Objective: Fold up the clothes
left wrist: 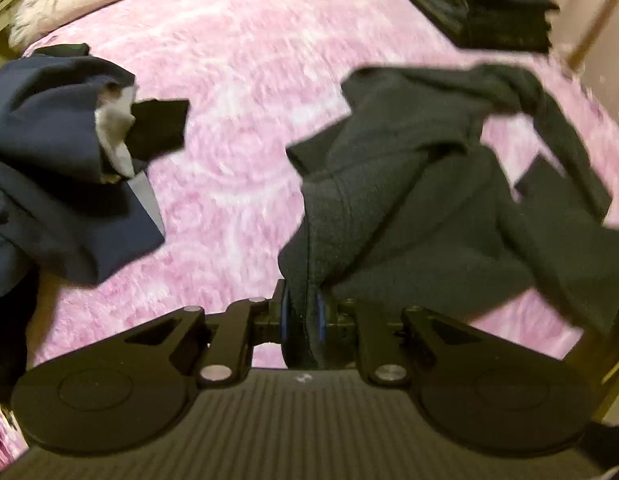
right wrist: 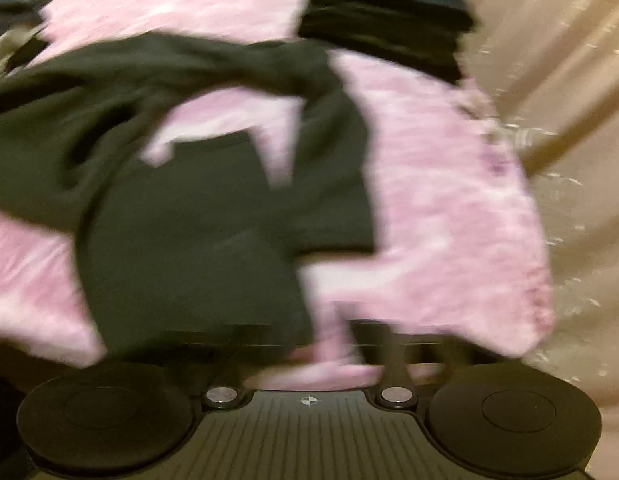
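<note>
The dark grey garment (left wrist: 441, 184) is lying crumpled across the pink fluffy blanket (left wrist: 245, 92), one edge rising into the left gripper (left wrist: 303, 316), whose blue-rimmed pads are pinching the cloth tight between them. The right gripper's view is blurring badly; its jaws are standing wide apart, out past the sides of the picture, gripping nothing, with the same garment (right wrist: 181, 216) spreading below. A folded stack of dark clothes (left wrist: 485, 4) is sitting at the blanket's far corner, and a navy heap (left wrist: 49, 184) is lying well apart on the left.
</note>
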Tool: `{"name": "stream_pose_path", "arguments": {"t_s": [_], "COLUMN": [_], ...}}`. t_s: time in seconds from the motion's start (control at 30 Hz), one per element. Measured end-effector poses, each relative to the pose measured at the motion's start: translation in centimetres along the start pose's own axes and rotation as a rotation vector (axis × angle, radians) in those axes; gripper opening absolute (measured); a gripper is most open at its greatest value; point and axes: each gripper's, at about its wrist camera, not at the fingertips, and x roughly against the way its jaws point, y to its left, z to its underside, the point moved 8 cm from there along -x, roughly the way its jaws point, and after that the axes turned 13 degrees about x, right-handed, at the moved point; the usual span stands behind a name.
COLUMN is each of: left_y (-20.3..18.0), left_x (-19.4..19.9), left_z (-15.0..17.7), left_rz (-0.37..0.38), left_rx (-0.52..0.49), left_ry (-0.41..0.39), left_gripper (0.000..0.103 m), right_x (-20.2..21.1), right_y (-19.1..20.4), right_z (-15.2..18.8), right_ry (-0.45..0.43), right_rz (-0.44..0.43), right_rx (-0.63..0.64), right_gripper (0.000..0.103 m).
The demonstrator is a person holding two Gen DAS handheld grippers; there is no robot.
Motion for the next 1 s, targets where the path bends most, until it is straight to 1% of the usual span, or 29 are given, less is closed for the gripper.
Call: {"name": "stream_pose_path", "arguments": {"t_s": [0.07,0.17,0.23,0.27,0.3,0.33,0.37,0.4,0.43,0.47,0.5,0.53,0.63,0.73,0.83,0.87,0.93,1.0], "left_y": [0.2,0.6,1.1,1.6,2.0,2.4,2.9,3.4,3.8,4.0,4.2,4.2,4.0,3.9,3.4,3.2,2.9,2.9], "left_x": [-0.6,-1.2,-1.0,-0.9,-0.6,-0.3,0.1,0.3,0.5,0.6,0.7,0.7,1.5,3.5,5.3,5.6,6.0,5.4], "left_z": [0.7,1.0,0.8,0.5,0.2,-0.2,-0.7,-1.0,-1.3,-1.5,-1.5,-1.6,-1.5,-0.8,0.5,0.9,1.6,2.2], "left_rz": [0.006,0.016,0.021,0.015,0.003,-0.012,-0.029,-0.033,-0.031,-0.026,-0.02,-0.013,0.01,0.046,0.071,0.076,0.081,0.061], "left_rx": [-0.004,-0.018,-0.009,-0.01,-0.016,-0.027,-0.039,-0.047,-0.053,-0.067,-0.082,-0.095,-0.111,-0.123,-0.119,-0.116,-0.108,-0.099], "left_ry": [0.015,0.018,0.014,0.009,0.002,-0.007,-0.017,-0.021,-0.023,-0.022,-0.02,-0.018,-0.025,-0.034,-0.028,-0.026,-0.02,-0.014], "left_gripper": [0.011,0.011,0.011,0.011,0.011,0.011,0.011,0.011,0.011,0.011,0.011,0.011,0.011,0.011,0.011,0.011,0.011,0.011], "right_x": [-0.5,-2.3,-4.0,-4.7,-5.3,-5.4,-5.3,-5.1,-4.7,-4.1,-3.5,-2.7,1.6,7.4,13.6,14.6,14.7,11.9], "right_y": [4.6,10.5,12.4,12.7,12.5,12.0,11.2,10.5,9.5,8.3,7.1,6.0,2.0,-2.5,-7.0,-8.2,-9.7,-10.2], "right_z": [0.9,2.1,2.7,2.8,2.9,2.9,3.0,3.0,3.0,3.1,3.2,3.1,2.3,1.4,-0.8,-1.8,-3.7,-5.5], "right_ry": [-0.022,-0.024,-0.035,-0.041,-0.046,-0.05,-0.051,-0.052,-0.05,-0.044,-0.037,-0.037,-0.048,-0.055,-0.106,-0.125,-0.155,-0.154], "right_rz": [-0.036,-0.072,-0.032,-0.003,0.03,0.045,0.042,0.04,0.036,0.03,0.025,0.038,0.14,0.26,0.401,0.427,0.436,0.403], "right_rx": [0.057,0.147,0.216,0.231,0.229,0.216,0.192,0.169,0.144,0.118,0.092,0.089,0.114,0.115,0.117,0.113,0.104,0.125], "right_gripper": [0.093,0.093,0.093,0.093,0.084,0.083,0.076,0.043,0.031,0.027,0.013,0.012,0.009,0.009,0.009,0.009,0.009,0.009]}}
